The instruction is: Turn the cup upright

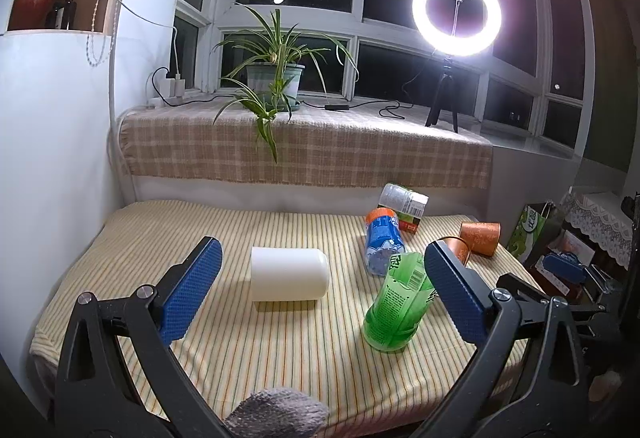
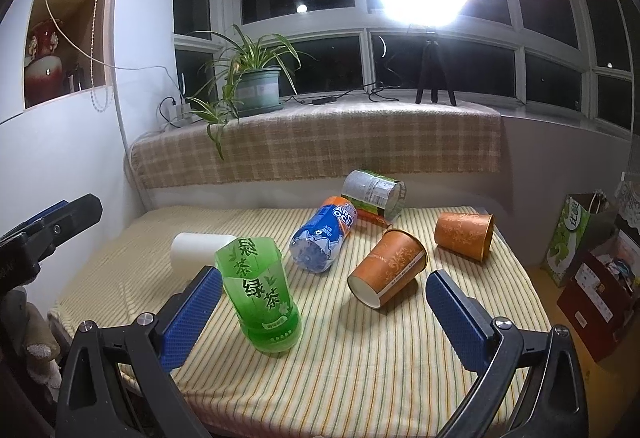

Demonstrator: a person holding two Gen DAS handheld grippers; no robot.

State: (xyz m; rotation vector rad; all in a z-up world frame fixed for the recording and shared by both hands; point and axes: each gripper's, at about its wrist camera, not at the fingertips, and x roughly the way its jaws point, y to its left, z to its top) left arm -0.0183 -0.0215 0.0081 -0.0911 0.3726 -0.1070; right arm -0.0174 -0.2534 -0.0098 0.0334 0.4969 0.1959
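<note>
White cup (image 1: 289, 273): lies on its side on the striped cloth (image 1: 256, 350), between the left gripper's two blue pads, a bit ahead of them. No writing on it.
How it handles: looks like light, smooth plastic, I think. It may roll or slip. Best to pinch it across the round middle.
Left gripper (image 1: 324, 290): wide open, holds nothing.
Right gripper (image 2: 324, 312): wide open too, holds nothing.
Green cup (image 2: 260, 294): stands at 3 o'clock from the white cup. Made from a cut bottle. Big green Chinese letters say 绿茶.
Blue bottle cup (image 2: 322, 238): on its side at 1 o'clock. I can read "ARC" and "OCE".
Two orange paper cups (image 2: 387, 267): on their sides, further right, gold swirls on them.
Silver label cup (image 2: 374, 194): at the back, print too small to read.
Green bag (image 2: 570, 234): off the cloth at 3 o'clock, writing too blurry.
</note>
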